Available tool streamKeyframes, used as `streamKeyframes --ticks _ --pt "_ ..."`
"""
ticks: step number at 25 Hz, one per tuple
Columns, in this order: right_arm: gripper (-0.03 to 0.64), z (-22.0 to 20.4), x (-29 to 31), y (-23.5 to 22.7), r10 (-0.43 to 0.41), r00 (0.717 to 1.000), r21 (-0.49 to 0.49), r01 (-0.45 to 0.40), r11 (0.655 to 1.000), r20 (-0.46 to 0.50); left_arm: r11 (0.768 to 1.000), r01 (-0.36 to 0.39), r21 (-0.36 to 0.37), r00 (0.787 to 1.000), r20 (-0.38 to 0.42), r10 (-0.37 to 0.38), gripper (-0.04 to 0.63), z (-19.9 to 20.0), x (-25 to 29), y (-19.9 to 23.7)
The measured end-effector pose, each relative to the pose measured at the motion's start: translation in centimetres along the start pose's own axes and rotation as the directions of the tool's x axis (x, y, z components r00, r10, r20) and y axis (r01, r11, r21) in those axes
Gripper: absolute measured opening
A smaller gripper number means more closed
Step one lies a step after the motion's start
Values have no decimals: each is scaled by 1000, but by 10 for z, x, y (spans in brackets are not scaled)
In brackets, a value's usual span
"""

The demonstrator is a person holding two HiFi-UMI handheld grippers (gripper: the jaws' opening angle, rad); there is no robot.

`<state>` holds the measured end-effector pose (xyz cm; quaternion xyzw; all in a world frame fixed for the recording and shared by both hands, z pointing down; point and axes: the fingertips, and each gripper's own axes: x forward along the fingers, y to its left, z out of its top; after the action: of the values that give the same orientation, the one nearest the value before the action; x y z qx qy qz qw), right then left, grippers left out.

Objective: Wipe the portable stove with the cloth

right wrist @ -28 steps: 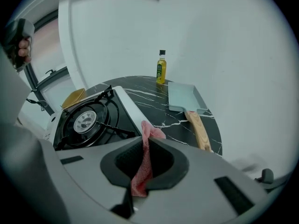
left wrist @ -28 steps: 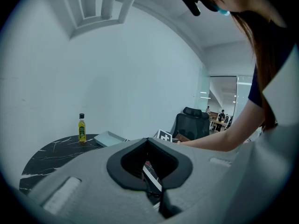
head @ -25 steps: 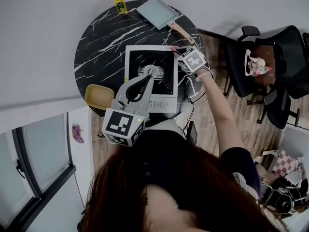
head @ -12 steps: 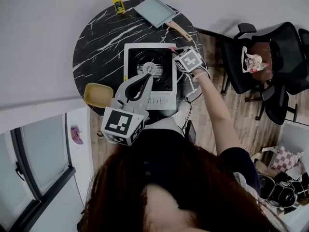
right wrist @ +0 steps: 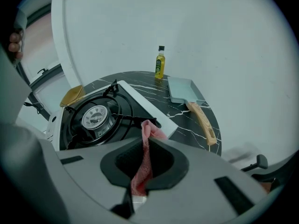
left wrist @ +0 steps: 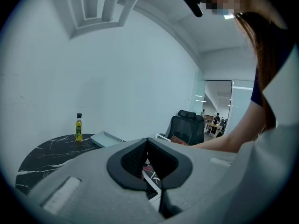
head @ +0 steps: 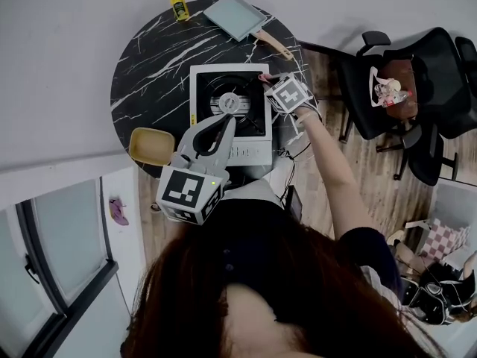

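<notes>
The white portable stove (head: 205,80) with its black burner sits mid-table on the round black marble table (head: 149,58). My right gripper (head: 277,88) is at the stove's far right corner, shut on a pink cloth (head: 264,76). In the right gripper view the cloth (right wrist: 152,130) hangs pinched between the jaws of the right gripper (right wrist: 145,143), just over the edge of the stove (right wrist: 140,106). My left gripper (head: 227,119) hovers above the stove's near side, jaws shut with nothing in them. The left gripper view shows the tip of the left gripper (left wrist: 147,142) closed.
An oil bottle (head: 178,2) stands at the table's far edge. Beside it lies a pale blue square pan (head: 237,17) with a wooden handle (head: 277,47). A yellow dish (head: 151,146) sits at the near left. Black office chairs (head: 395,88) stand to the right.
The head camera has shifted a little. My right gripper with the cloth has stayed by the stove's far right corner, and the left gripper has held its place.
</notes>
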<state>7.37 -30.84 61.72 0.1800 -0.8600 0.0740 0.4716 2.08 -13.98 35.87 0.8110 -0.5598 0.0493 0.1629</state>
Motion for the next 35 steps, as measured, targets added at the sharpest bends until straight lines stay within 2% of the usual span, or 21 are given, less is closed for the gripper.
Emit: streamKeyframes --ticks 17,35 --pt "26 -9 -8 16 -26 999 -25 26 999 -25 1000 15 -14 1000 11 -14 12 -1 -13 1" --pt "26 -27 -20 40 -29 999 7 29 1000 -45 999 34 -20 999 33 -33 12 0 -30 -3"
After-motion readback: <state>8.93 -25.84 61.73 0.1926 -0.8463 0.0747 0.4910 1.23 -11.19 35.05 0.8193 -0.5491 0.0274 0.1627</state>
